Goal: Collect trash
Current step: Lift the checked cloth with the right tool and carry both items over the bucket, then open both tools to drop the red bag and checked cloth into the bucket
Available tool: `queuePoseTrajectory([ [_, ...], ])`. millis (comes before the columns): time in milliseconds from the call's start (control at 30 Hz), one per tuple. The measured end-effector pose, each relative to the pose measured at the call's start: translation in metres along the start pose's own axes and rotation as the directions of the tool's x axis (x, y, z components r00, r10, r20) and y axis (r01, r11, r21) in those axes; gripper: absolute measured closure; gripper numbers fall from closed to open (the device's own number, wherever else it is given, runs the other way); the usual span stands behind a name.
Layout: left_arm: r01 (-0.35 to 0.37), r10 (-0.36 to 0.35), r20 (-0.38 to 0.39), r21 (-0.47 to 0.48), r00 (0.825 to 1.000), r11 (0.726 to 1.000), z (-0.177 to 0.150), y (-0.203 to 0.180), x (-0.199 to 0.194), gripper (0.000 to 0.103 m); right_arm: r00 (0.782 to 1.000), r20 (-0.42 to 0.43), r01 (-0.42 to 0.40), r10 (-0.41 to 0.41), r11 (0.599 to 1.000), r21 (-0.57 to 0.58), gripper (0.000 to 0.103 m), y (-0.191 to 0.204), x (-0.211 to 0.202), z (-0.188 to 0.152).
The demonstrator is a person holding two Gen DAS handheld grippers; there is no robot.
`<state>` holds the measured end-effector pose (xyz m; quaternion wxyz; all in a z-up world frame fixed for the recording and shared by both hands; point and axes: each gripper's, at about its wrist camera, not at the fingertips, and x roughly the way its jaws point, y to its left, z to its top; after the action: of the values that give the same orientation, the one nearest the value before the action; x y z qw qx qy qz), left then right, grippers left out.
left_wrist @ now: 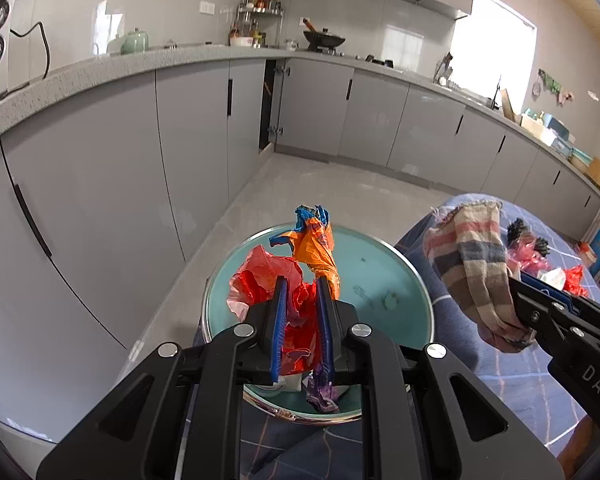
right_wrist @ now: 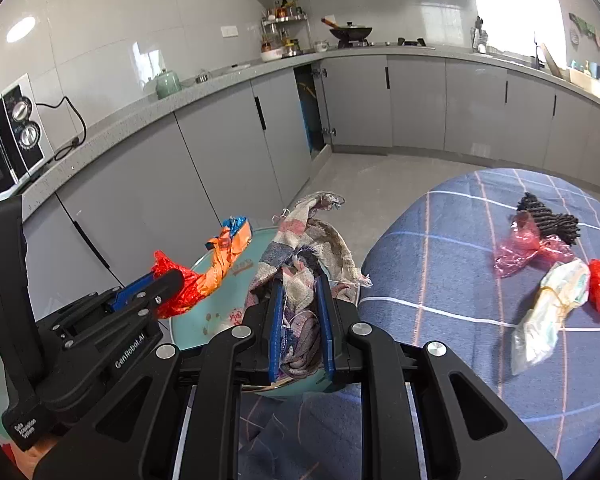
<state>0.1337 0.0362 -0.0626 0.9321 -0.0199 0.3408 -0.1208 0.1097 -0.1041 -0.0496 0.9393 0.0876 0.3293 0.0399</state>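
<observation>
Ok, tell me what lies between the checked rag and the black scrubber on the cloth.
Right wrist view: only bare blue checked tablecloth between the checked rag and the black scrubber.

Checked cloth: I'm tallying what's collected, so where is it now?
The checked cloth is clamped in the right tool, above the teal basin, left of the blue table.

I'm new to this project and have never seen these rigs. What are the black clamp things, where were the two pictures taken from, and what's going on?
Each black clamp is a hand-held gripper with a fisheye camera looking along its fingers. One picture looks along the left gripper, shut on crumpled red and orange plastic bags. The other looks along the right gripper, shut on a frayed plaid cloth. Both hang over a teal bin. On the blue checked tablecloth lie more scraps: a pink bag, a black bundle, a pale wrapper.
</observation>
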Motion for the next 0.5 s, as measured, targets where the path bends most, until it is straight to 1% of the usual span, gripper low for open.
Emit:
queuePoseTrajectory([
  [100, -0.003, 0.003, -0.021, -0.004, 1.000, 1.000, -0.003, 0.002, 0.009, 0.088, 1.000, -0.023, -0.007, 0.007, 1.000, 0.001, 0.086, 0.001, 0.012, 0.001],
  [300, -0.012, 0.011, -0.051, -0.010, 0.999, 1.000, -0.008, 0.008, 0.022, 0.088, 0.994, -0.106, -0.028, 0.030, 0.999, 0.022, 0.085, 0.001, 0.047, 0.000],
  [500, -0.025, 0.023, -0.086, -0.020, 0.996, 0.999, -0.012, 0.014, 0.036, 0.088, 0.987, -0.152, -0.051, 0.057, 0.998, 0.046, 0.085, 0.000, 0.066, -0.004],
])
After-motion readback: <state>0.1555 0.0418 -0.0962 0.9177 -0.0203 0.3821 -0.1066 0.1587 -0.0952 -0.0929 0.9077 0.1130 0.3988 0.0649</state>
